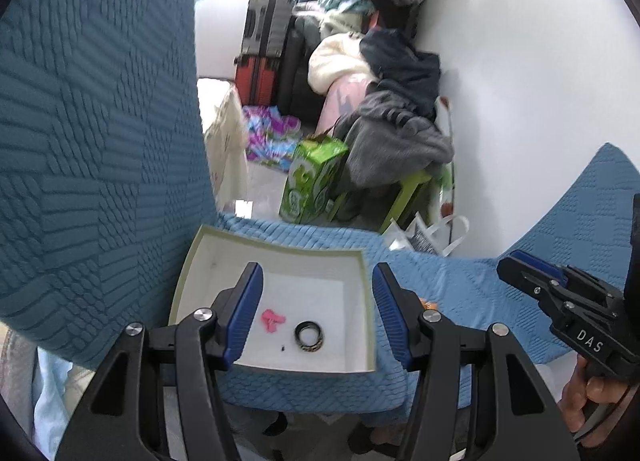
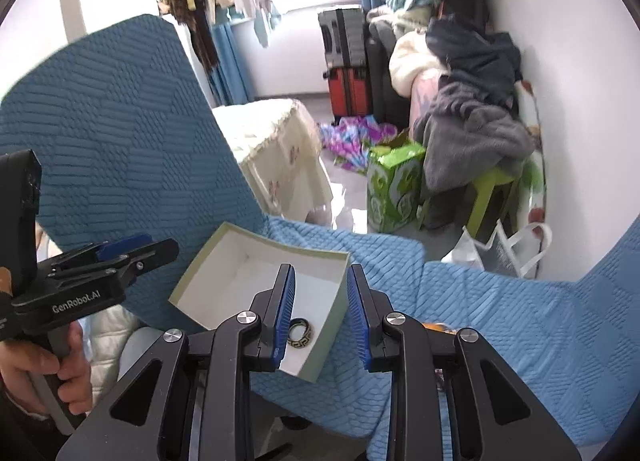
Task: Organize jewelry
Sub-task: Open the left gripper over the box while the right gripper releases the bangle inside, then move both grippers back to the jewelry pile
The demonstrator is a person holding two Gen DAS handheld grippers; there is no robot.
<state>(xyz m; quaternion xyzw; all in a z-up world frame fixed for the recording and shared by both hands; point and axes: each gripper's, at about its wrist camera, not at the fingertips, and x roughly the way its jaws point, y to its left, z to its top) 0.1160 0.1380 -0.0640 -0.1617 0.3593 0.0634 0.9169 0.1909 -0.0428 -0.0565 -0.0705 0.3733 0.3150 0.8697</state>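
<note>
An open white box with a green rim (image 1: 366, 301) sits on a blue quilted seat. Inside lie a black patterned ring (image 1: 309, 336) and a small pink piece (image 1: 272, 319). My left gripper (image 1: 318, 281) is open and empty, hovering over the box. My right gripper (image 2: 321, 285) is open and empty, above the box's right wall (image 2: 332, 325); the ring (image 2: 300, 334) shows just beside its left finger. A small orange item (image 1: 430, 305) lies on the seat right of the box, mostly hidden.
The blue quilted chair back (image 1: 100, 141) rises at the left. Beyond the seat edge are a green box (image 1: 312, 177), suitcases (image 1: 264, 53), a pile of clothes (image 1: 396, 109), a white bag (image 2: 500, 249) and a covered table (image 2: 280, 149).
</note>
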